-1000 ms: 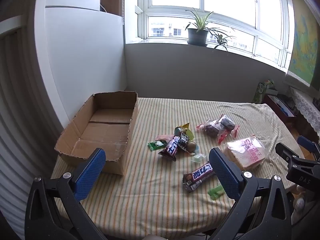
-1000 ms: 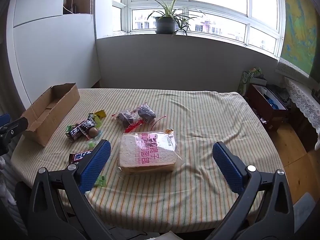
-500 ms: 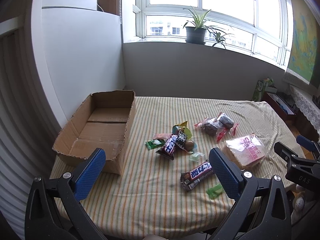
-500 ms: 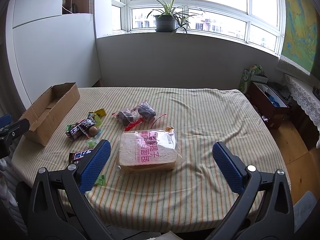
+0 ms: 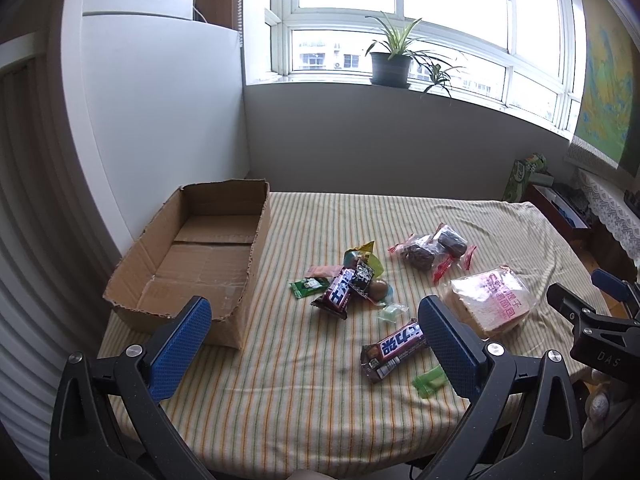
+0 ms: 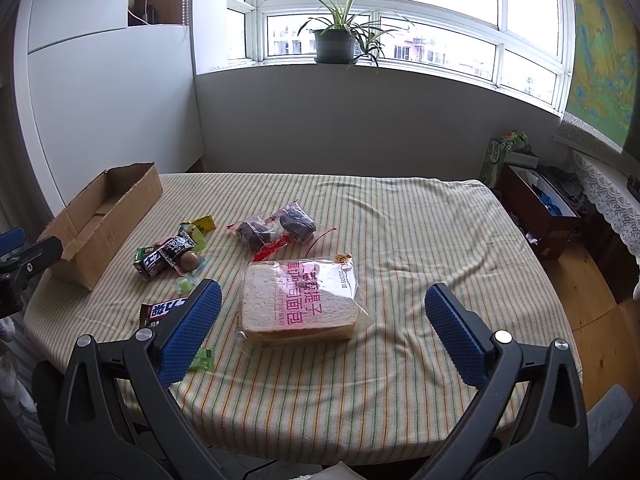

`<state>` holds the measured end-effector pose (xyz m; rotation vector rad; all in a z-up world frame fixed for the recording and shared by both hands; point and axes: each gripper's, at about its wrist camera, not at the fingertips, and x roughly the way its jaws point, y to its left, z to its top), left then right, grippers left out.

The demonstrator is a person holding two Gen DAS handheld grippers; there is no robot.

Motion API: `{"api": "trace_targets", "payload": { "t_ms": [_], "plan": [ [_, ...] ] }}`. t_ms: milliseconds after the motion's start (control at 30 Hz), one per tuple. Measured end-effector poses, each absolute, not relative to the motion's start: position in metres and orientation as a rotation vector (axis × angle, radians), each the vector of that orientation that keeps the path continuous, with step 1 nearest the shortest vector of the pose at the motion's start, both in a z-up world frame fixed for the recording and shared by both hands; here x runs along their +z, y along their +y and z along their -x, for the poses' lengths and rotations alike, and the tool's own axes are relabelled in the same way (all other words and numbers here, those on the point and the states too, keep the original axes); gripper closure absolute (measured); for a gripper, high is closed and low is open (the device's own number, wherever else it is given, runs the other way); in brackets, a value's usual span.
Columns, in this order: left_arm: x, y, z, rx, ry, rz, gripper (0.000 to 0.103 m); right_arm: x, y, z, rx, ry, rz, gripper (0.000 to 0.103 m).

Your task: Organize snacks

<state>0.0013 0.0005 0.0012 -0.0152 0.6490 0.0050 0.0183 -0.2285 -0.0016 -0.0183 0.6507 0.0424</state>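
An empty cardboard box [image 5: 200, 256] [image 6: 100, 216] lies on the left of a striped table [image 5: 304, 400]. Snacks are scattered to its right: a dark chocolate bar [image 5: 394, 346] [image 6: 162, 309] near the front, a small pile of wrapped sweets and another bar [image 5: 352, 280] [image 6: 170, 254], a clear bag of dark cakes [image 5: 430, 250] [image 6: 276, 226], a bagged loaf of sliced bread [image 5: 492, 300] [image 6: 300, 304], and a green sweet [image 5: 430, 380] [image 6: 204, 358]. My left gripper [image 5: 312, 340] hangs open above the table's front edge. My right gripper [image 6: 324, 324] is open too, framing the bread from above and behind.
A white wall panel stands behind the box. A potted plant [image 5: 390, 66] [image 6: 334, 42] sits on the windowsill beyond the table. To the right of the table are a dark wooden crate [image 6: 540, 216] and a lace-covered shelf [image 6: 608, 196]. The cloth's far half [image 6: 400, 200] is bare.
Both grippers have shifted slightly; in the left view the scene slid a little left and down. No snack has moved, and both grippers stay open.
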Motion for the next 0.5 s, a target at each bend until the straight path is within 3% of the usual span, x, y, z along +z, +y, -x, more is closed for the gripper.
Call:
{"api": "trace_targets", "payload": {
  "t_ms": [500],
  "plan": [
    [0.0001,-0.0009,-0.0025,-0.001,0.652,0.014,0.001,-0.0047,-0.2275,-0.0189,0.049,0.654,0.022,0.0]
  ]
}}
